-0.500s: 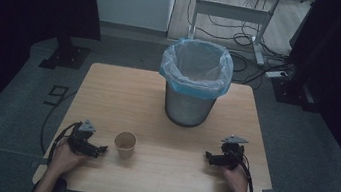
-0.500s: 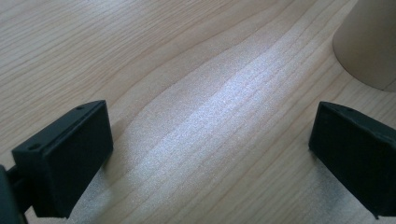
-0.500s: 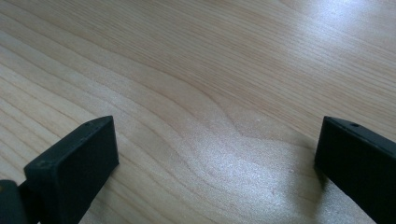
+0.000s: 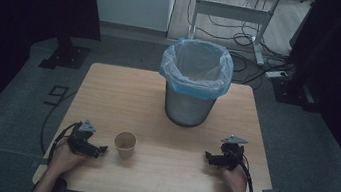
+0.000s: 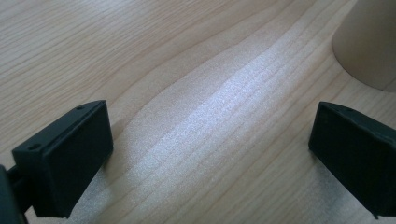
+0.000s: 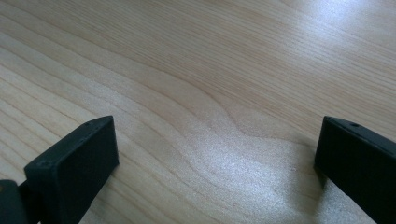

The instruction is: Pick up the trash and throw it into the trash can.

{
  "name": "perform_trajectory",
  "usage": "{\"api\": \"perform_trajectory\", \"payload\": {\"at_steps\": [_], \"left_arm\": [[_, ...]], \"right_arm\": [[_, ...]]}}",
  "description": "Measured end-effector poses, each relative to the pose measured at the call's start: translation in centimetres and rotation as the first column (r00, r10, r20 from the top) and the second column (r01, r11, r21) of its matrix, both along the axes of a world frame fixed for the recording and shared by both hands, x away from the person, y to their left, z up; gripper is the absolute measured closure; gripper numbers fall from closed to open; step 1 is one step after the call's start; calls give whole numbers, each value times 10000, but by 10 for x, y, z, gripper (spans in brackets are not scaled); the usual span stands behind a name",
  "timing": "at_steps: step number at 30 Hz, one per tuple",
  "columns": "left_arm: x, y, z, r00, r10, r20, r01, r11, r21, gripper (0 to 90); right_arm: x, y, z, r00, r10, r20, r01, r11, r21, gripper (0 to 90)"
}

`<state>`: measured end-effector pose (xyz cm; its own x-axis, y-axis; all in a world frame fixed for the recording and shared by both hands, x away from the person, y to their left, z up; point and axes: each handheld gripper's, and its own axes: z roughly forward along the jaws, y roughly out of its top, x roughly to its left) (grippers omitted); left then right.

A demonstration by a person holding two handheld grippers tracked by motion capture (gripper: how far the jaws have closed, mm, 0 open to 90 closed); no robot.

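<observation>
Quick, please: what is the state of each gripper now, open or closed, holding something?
Left gripper: open, holding nothing; paper cup lies ahead.
Right gripper: open, holding nothing.

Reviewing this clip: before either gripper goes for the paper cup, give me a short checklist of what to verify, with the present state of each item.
1. Left gripper open: ok; in the left gripper view its jaws stand wide apart over bare wood.
2. Right gripper open: ok; its jaws are spread, nothing between them.
3. Cup upright and free: ok; it stands mouth up on the table, just right of the left gripper, not touched.
4. Cup empty: cannot tell; the inside is too dim and small in the high view.
5. Bin ready: ok; it stands upright at the far middle with its blue bag open.
6. Path from cup to bin: ok; only bare wood lies between them.
</observation>
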<state>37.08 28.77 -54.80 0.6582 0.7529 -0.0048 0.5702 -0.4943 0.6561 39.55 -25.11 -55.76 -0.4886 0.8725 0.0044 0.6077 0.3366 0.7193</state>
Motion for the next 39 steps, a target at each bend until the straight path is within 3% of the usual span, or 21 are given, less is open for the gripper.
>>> {"api": "perform_trajectory", "payload": {"at_steps": [9, 19, 32, 39], "left_arm": [[-2, -1, 2, 9996, -250, -165, 249, 9997, -65, 0], [-10, -12, 9, 9960, -894, 16, 894, 9959, -165, 0], [-19, -38, 20, 9812, -1910, 280, 1927, 9780, -802, 0], [-19, -52, 23, 9748, -2185, 450, 2215, 9717, -823, 0]], "right_arm": [[-2, 1, 0, 10000, -97, -1, 97, 10000, -8, 0], [-4, 1, 0, 10000, -56, 5, 56, 10000, -9, 0], [-5, 1, 0, 10000, -41, 5, 41, 10000, 2, 0], [-6, 1, 0, 10000, -26, 4, 26, 10000, -10, 0]]}}
